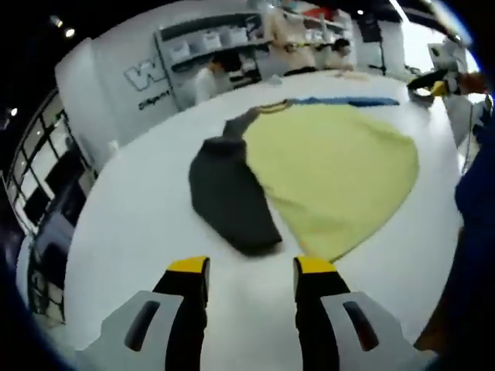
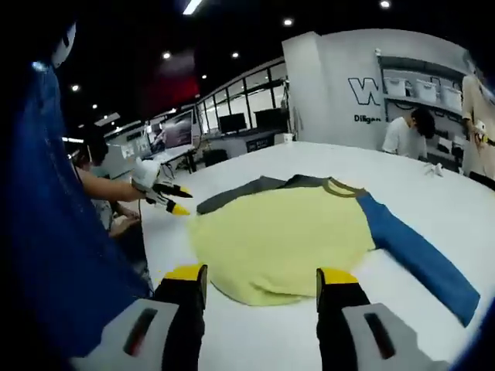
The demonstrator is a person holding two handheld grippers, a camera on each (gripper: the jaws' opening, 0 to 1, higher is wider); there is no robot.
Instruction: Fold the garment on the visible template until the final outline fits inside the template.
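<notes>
1. On the left side, holding the left gripper [image 1: 251, 267] low over the white table [image 1: 131, 224], with its jaws spread wide and pinching nothing, most likely getting ready for a grab.
2. Pointing it at the dark grey sleeve [image 1: 228, 193] of the shirt [image 1: 332, 174], just ahead of the yellow tips, probably picking that sleeve for the first fold.
3. Seeing the grey sleeve lying bent and a bit bunched up, touching the yellow part of the shirt, not yet folded over it.
4. Moving along to the middle: finding the yellow part lying flat and spread out on the table, so by the look of it hardly started on the folding.
5. Looking farther right, in the right gripper view: finding the blue sleeve [image 2: 418, 255] stretched out straight, reaching away from the yellow part, waiting for a fold of its own.
6. Holding the right gripper [image 2: 263, 278] just over the round bottom edge of the shirt, jaws also spread apart and gripping nothing, maybe getting set for lifting that edge.
7. Not being able to tell where the template is; seeing no outline around the shirt.
8. Keeping the two tools at different sides of the shirt, likely for working one side each without dragging the whole thing across the table.
</notes>
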